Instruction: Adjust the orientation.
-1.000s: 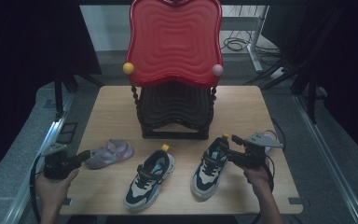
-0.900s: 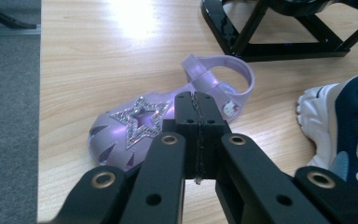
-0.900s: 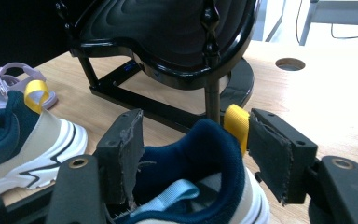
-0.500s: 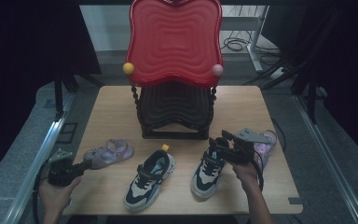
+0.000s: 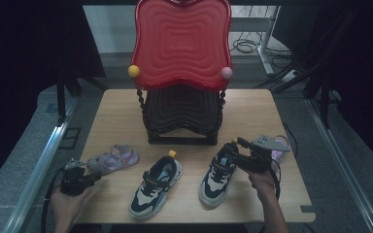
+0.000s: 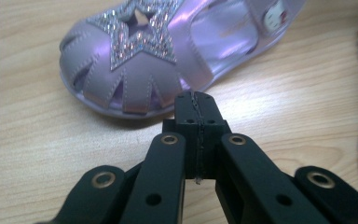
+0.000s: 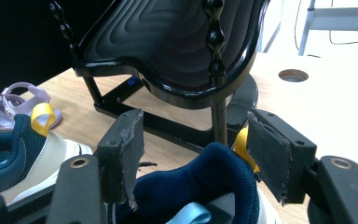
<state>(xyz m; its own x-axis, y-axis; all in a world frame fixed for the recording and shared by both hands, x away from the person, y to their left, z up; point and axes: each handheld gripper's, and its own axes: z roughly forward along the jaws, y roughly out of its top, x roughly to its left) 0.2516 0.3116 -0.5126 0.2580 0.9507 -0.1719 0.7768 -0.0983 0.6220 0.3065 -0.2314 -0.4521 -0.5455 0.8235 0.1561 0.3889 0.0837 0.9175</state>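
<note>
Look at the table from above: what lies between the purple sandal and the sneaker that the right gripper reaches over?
In the high view, the other sneaker lies between the purple sandal and the sneaker under the right gripper, with bare wood on either side.

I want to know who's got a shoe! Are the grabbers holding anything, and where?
Nothing is held yet. The right gripper has open jaws around the sneaker's heel collar, not pressing. The left gripper is shut, empty, beside the purple sandal.
</note>
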